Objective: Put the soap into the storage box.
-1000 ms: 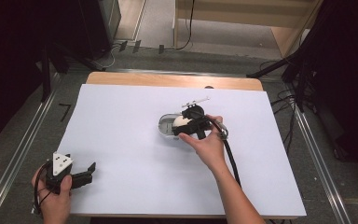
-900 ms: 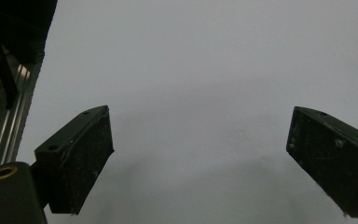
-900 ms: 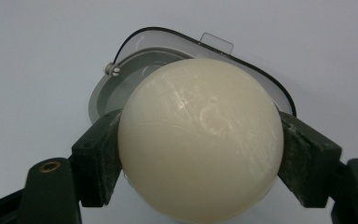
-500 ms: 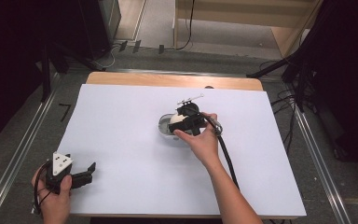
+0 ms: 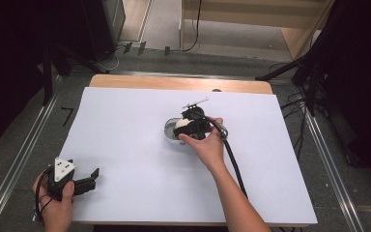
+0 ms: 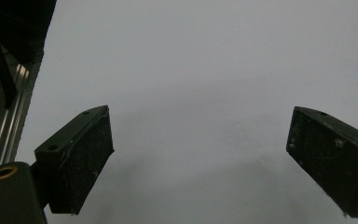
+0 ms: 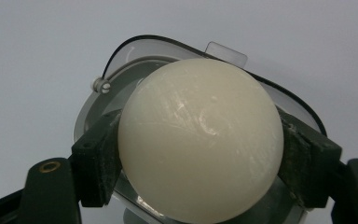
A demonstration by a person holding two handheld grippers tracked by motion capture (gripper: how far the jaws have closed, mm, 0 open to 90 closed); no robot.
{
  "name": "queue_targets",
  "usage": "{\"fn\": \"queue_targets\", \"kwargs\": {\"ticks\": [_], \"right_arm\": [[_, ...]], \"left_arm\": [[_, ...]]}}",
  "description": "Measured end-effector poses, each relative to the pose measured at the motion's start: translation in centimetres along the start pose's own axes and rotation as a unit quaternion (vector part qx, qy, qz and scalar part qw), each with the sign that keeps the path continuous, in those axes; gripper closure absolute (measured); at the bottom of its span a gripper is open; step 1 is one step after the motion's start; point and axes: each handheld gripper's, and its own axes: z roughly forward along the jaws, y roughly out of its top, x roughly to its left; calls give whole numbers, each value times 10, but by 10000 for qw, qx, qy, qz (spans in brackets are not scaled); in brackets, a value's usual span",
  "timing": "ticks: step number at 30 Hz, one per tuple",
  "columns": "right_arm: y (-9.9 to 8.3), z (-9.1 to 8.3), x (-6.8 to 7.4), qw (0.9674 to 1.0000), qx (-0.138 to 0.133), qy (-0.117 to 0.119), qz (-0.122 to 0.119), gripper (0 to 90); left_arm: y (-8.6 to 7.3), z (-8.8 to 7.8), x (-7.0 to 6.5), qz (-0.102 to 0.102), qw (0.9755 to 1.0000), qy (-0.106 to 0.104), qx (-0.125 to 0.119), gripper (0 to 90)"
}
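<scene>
A cream-white ball (image 7: 200,140) sits between the two black jaws of my right gripper (image 7: 200,154), which press on both its sides. Directly under it lies a clear plastic dish (image 7: 121,60) with a dark rim and a small tab. From above, the right gripper (image 5: 188,126) holds the ball (image 5: 181,123) over the dish (image 5: 170,130) at the middle of the white table sheet. My left gripper (image 5: 91,179) rests at the near left corner, jaws spread wide with nothing between them. Its own view has the left gripper (image 6: 200,158) over bare white sheet.
The white sheet (image 5: 125,145) covers the table, with a wooden strip (image 5: 174,83) along the far edge. A small metal clip-like piece (image 5: 195,103) lies just beyond the dish. Metal rails (image 5: 24,145) run along both sides. The right gripper's black cable (image 5: 234,164) trails toward the near edge.
The right hand has crept slightly left and away with the ball, staying over the dish. The left hand has kept still.
</scene>
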Motion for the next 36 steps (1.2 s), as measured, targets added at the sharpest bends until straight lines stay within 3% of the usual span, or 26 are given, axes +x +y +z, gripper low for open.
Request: {"fn": "queue_targets", "kwargs": {"ticks": [16,36], "right_arm": [[-2,8,2,9999,152,47,20,247],[-4,3,1,10000,56,25,15,246]], "left_arm": [[0,0,0,-7,10000,-13,-7,78],[0,0,0,-15,10000,-22,-1,78]]}}
